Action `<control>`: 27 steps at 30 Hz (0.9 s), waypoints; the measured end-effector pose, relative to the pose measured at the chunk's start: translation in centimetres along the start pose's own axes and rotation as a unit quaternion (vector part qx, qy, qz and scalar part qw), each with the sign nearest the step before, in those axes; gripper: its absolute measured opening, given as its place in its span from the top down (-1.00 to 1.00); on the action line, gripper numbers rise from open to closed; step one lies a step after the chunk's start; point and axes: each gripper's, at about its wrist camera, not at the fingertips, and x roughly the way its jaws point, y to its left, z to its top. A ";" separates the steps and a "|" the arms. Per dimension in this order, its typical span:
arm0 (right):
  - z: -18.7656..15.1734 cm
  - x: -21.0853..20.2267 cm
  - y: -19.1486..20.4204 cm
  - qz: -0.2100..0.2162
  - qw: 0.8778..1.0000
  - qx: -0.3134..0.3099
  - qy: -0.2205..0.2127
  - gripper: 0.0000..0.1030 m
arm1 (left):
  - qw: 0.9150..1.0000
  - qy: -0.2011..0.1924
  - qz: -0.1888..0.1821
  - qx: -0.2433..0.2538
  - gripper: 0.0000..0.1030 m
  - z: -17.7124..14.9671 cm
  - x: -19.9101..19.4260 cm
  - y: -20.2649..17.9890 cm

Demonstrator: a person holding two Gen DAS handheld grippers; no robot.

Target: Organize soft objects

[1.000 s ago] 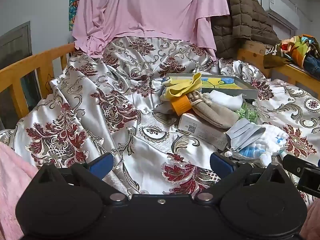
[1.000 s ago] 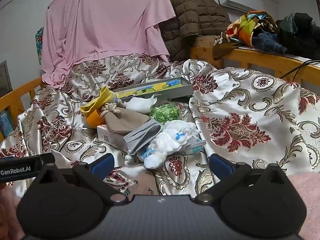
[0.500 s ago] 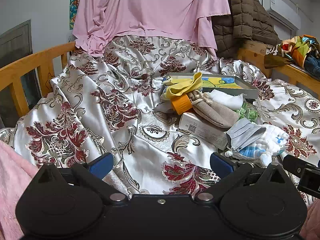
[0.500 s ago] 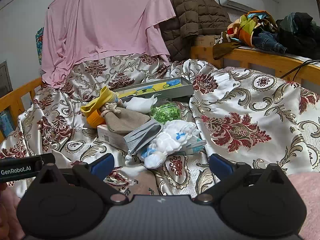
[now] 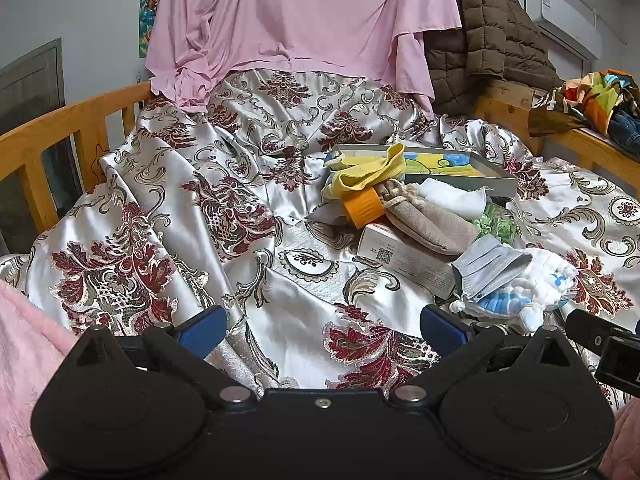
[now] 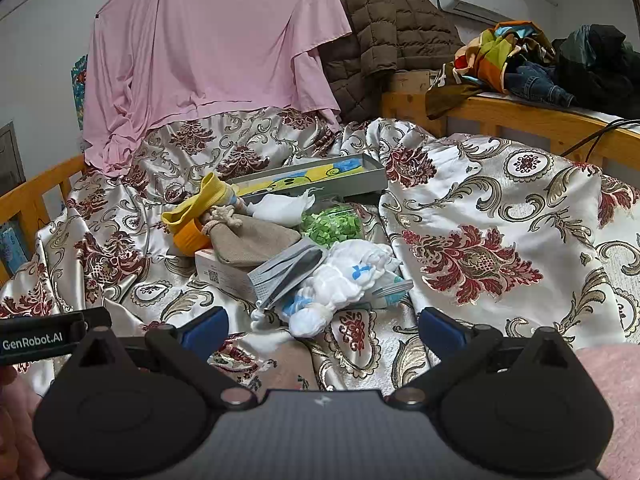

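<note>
A pile of soft things lies on the patterned satin bedspread (image 5: 192, 216). It holds a yellow sock (image 5: 368, 172), a beige drawstring pouch (image 5: 428, 220), a grey face mask (image 5: 488, 264), a white plush toy (image 5: 540, 280) and a white cloth (image 5: 456, 198). In the right wrist view I see the same pouch (image 6: 248, 240), mask (image 6: 288, 272), plush toy (image 6: 344, 280) and sock (image 6: 196, 204). My left gripper (image 5: 322, 326) is open and empty, low and left of the pile. My right gripper (image 6: 322, 326) is open and empty, just in front of the plush toy.
A grey tray (image 6: 320, 178) with a yellow and blue picture lies behind the pile. A white carton (image 6: 224, 276), an orange cup (image 6: 188, 236) and green bits (image 6: 330, 226) sit among the soft things. Wooden rails (image 5: 48, 136) edge the bed. Pink sheet (image 6: 208, 52) hangs behind.
</note>
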 end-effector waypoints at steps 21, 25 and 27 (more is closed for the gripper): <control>0.0 -0.1 0.0 0.000 1.000 0.000 0.000 -1.00 | 1.000 0.001 0.000 -0.001 -0.99 0.0 0.0 0.0; 0.1 -0.1 0.0 0.000 1.000 0.000 0.000 -1.00 | 1.000 0.002 0.000 -0.001 -0.99 -0.5 0.2 0.2; 0.1 -0.1 0.0 0.000 1.000 0.001 0.000 -1.00 | 1.000 0.002 0.000 -0.001 -0.99 -0.5 0.2 0.2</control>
